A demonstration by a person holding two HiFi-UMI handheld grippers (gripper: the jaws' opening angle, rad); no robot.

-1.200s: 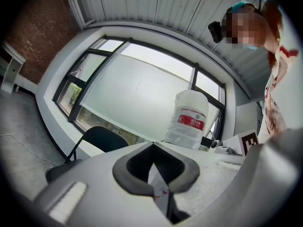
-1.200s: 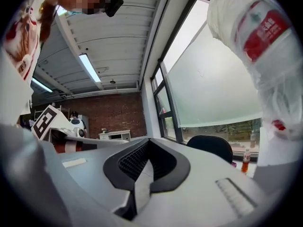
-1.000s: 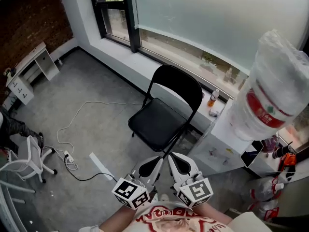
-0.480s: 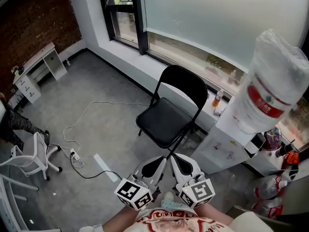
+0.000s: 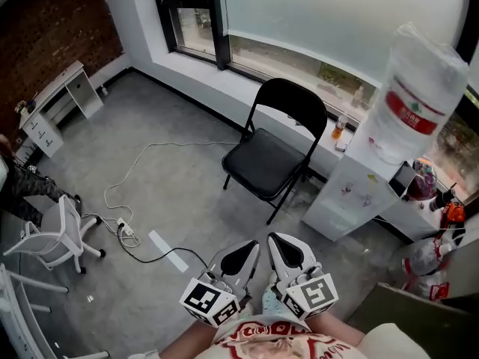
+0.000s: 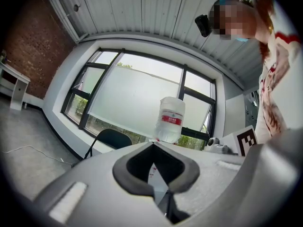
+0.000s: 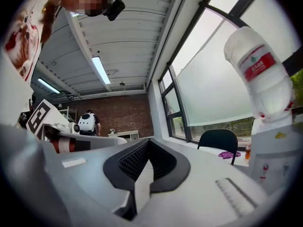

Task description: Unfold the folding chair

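Both tools are drawing back from the black metal folding chair (image 5: pixel 275 155), which a second ago was standing just ahead of their tips and is now standing well apart from them, higher in the head view. A grey concrete floor (image 5: pixel 172 208) is filling most of that view, and a wide frosted window (image 5: pixel 322 13) is running along the far wall. A white water dispenser (image 5: pixel 348 193) is carrying a large clear bottle with a red label (image 5: pixel 415 88) and is standing just to the right of the chair. The chair is standing unfolded on the floor, its seat down and its backrest toward the window sill. The left tool (image 5: pixel 241 256) and the right tool (image 5: pixel 288 254) are hovering side by side at the bottom of the head view, each with its jaws pressed together and nothing between them. A thin white cable (image 5: pixel 127 170) is trailing over the floor left of the chair, and a small orange bottle (image 5: pixel 340 127) is standing on the sill.
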